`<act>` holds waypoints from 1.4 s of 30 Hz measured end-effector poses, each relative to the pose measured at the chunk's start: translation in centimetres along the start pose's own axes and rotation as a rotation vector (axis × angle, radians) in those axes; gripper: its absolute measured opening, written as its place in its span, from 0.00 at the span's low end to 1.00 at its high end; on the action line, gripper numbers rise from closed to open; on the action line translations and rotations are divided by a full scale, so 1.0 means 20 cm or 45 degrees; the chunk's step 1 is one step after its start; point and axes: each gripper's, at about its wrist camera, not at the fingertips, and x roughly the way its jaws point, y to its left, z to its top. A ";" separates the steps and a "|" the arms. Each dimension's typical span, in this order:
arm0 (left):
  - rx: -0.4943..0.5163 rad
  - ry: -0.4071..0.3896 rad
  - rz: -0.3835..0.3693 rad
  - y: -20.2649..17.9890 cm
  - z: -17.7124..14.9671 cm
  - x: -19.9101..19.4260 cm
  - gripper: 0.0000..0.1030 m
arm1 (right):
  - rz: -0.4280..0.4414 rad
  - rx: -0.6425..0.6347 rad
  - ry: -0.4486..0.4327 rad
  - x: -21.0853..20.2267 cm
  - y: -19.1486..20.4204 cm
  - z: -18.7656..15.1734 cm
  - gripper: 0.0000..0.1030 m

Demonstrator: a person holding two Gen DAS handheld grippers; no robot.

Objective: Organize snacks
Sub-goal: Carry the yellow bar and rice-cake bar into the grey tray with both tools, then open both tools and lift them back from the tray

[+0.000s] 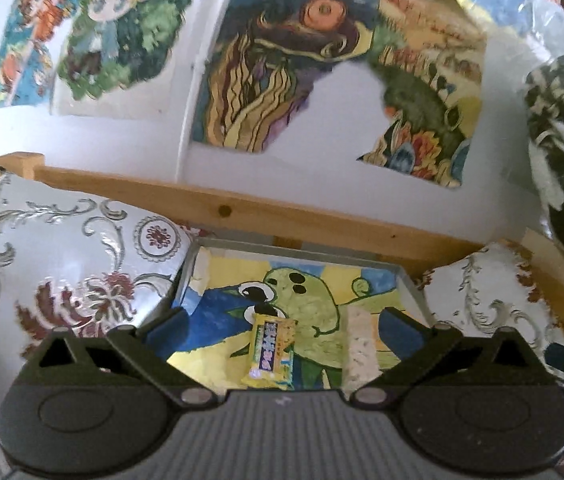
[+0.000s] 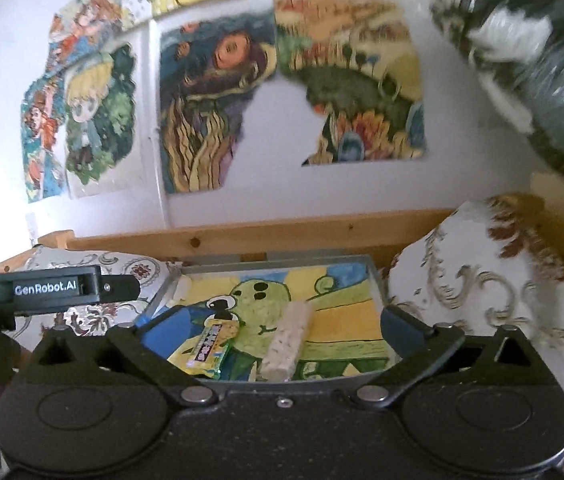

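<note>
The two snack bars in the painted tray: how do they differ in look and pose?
The yellow-wrapped bar has a bright printed wrapper with a dark label strip; the pale speckled bar looks plain whitish, with no print visible. The yellow-wrapped bar looks flatter and wider, the pale speckled bar blockier. The yellow-wrapped bar lies left of the pale speckled bar, apart from it. Both lie flat, roughly parallel, on the tray, between each gripper's open fingers, ungrasped.

A shallow tray (image 2: 374,276) sits between two patterned cushions (image 1: 61,264), one at its left and one at its right. In it lie two snacks side by side: a wrapped bar (image 2: 207,346) to the left, a pale bar (image 2: 288,340) just right of it (whether they touch, I cannot tell). Behind the tray runs a wooden rail (image 1: 241,208), and behind that a wall hung with pictures (image 1: 282,72).
</note>
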 end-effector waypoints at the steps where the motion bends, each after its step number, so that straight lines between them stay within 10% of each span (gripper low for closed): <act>1: 0.002 -0.007 -0.001 -0.01 -0.01 -0.05 1.00 | -0.007 -0.005 -0.009 -0.05 0.00 -0.01 0.99; 22: 0.162 -0.030 0.062 -0.04 -0.32 -0.66 1.00 | -0.035 0.014 0.029 -0.66 0.05 -0.27 0.99; 42: 0.175 0.098 0.108 0.04 -0.66 -0.80 1.00 | -0.066 -0.046 0.295 -0.75 0.15 -0.49 0.99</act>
